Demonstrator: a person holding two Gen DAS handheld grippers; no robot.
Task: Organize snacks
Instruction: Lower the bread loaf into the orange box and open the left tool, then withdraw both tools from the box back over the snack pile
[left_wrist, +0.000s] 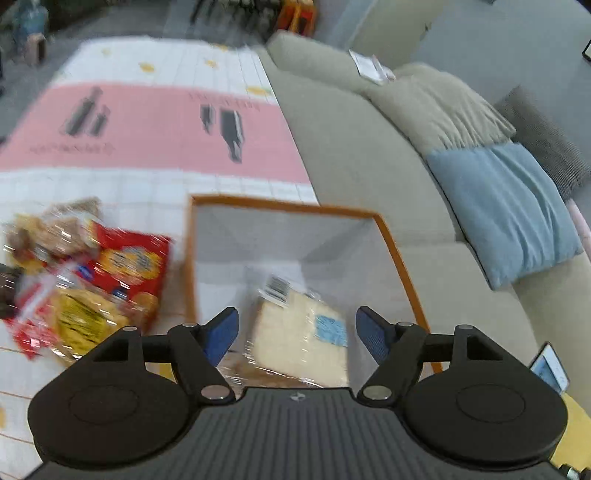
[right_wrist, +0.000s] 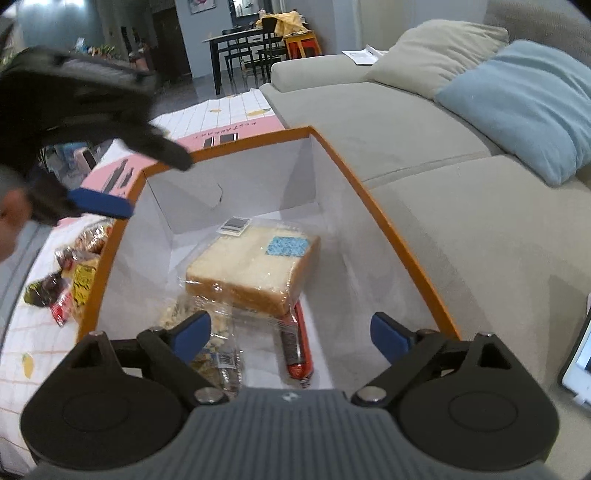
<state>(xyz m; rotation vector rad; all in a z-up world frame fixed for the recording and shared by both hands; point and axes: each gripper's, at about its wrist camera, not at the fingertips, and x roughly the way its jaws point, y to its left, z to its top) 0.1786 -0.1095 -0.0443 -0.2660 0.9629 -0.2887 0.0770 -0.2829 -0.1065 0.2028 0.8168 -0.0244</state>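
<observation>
The bread (right_wrist: 255, 269) sits in clear, shiny plastic wrap with paper stickers. The sausage (right_wrist: 297, 343) has a smooth, glossy red skin. The box (right_wrist: 373, 206) looks like matt white card with an orange edge. The tongs (right_wrist: 291, 334) are matt black plastic — with rough blue pads (right_wrist: 388, 336) and shiny metal pins. The sofa (right_wrist: 461, 221) is soft grey cloth.

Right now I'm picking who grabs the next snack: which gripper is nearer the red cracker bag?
Left. The left gripper hangs open over the box's left rim, beside the red cracker bag on the mat; the right gripper hovers open over the box's near end.
</observation>
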